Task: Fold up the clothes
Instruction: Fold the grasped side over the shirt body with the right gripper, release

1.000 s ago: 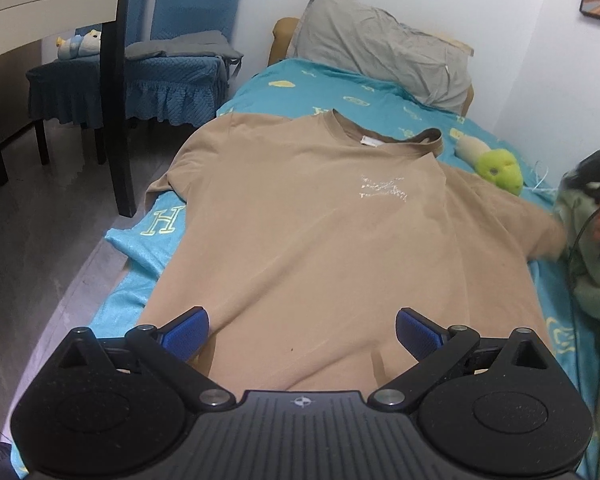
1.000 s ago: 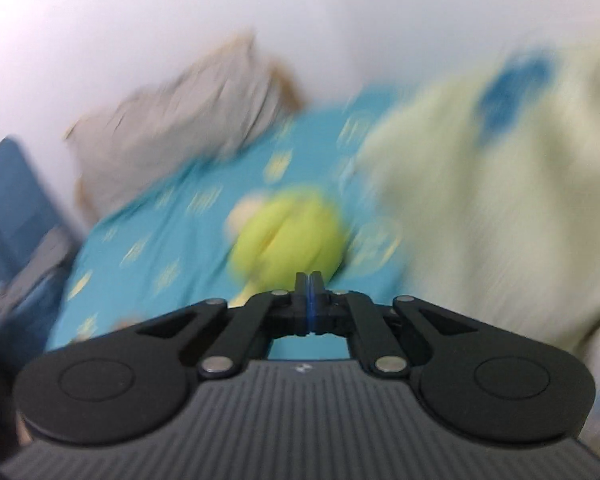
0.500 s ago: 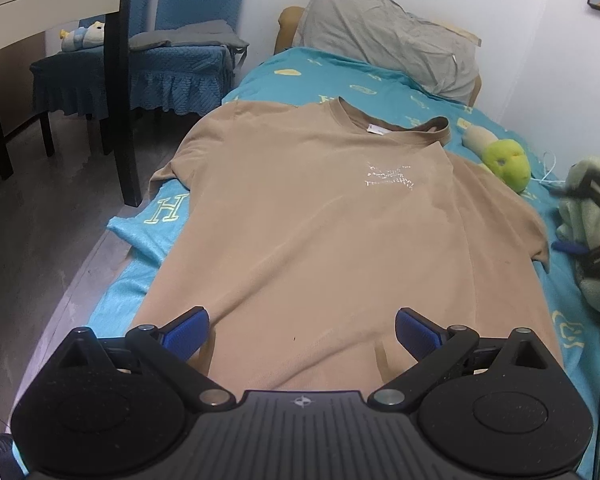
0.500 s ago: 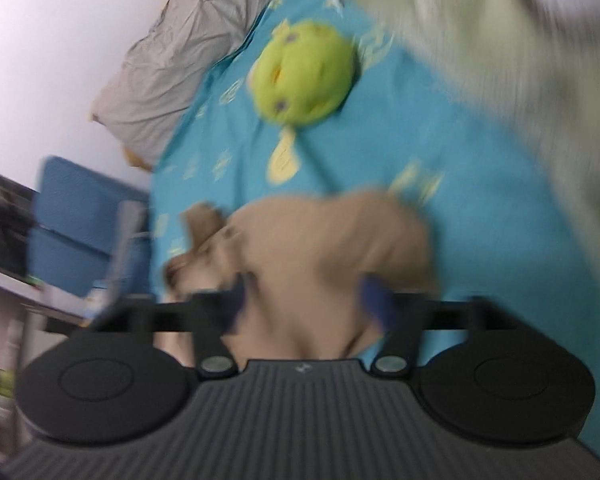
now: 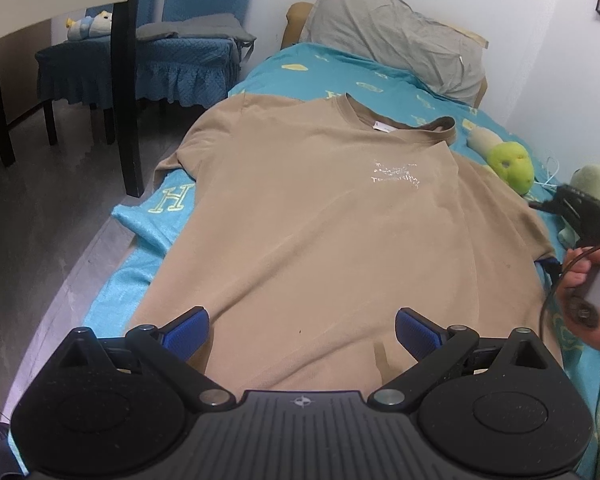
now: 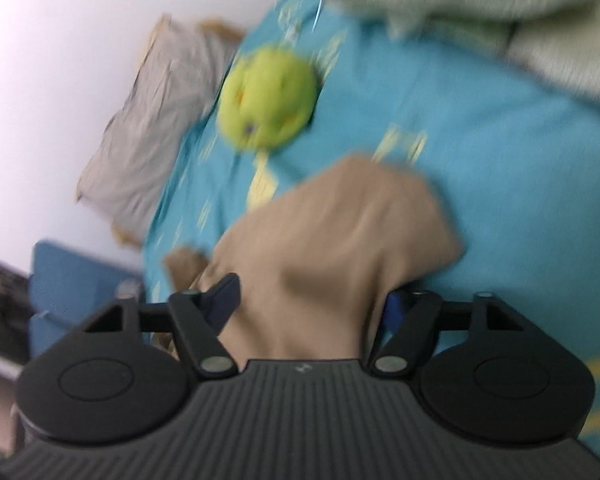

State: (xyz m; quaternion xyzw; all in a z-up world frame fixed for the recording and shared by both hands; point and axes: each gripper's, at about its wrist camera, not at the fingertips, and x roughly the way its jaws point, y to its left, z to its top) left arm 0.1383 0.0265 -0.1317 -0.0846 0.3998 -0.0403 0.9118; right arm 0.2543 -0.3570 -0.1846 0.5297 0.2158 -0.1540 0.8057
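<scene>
Since a second ago the right gripper (image 6: 306, 300) has swung down from the green plush toy (image 6: 266, 98) to the tan T-shirt's (image 5: 332, 224) right sleeve (image 6: 340, 236); its jaws, then shut, have opened and have just been closing partway, and they now stand apart with the sleeve cloth between them, not yet pinched as far as the blurred view shows. The left gripper (image 5: 302, 332) hangs wide open over the shirt's hem, holding nothing, in much the same place as before.

The shirt lies face up and spread flat down the middle of the bed, collar toward the pillow (image 5: 396, 32).

Risk, as I judge it: if the right jaws close on a bunched fold, or catch the teal sheet (image 5: 172, 200) beneath, the sleeve will drag the sheet and skew the fold. With the hem unheld, the whole shirt could slide.

A pale green blanket (image 6: 480, 4) crowds the right side; a blue-covered chair (image 5: 148, 64) and dark table leg (image 5: 126, 80) stand on the grey floor at left.
</scene>
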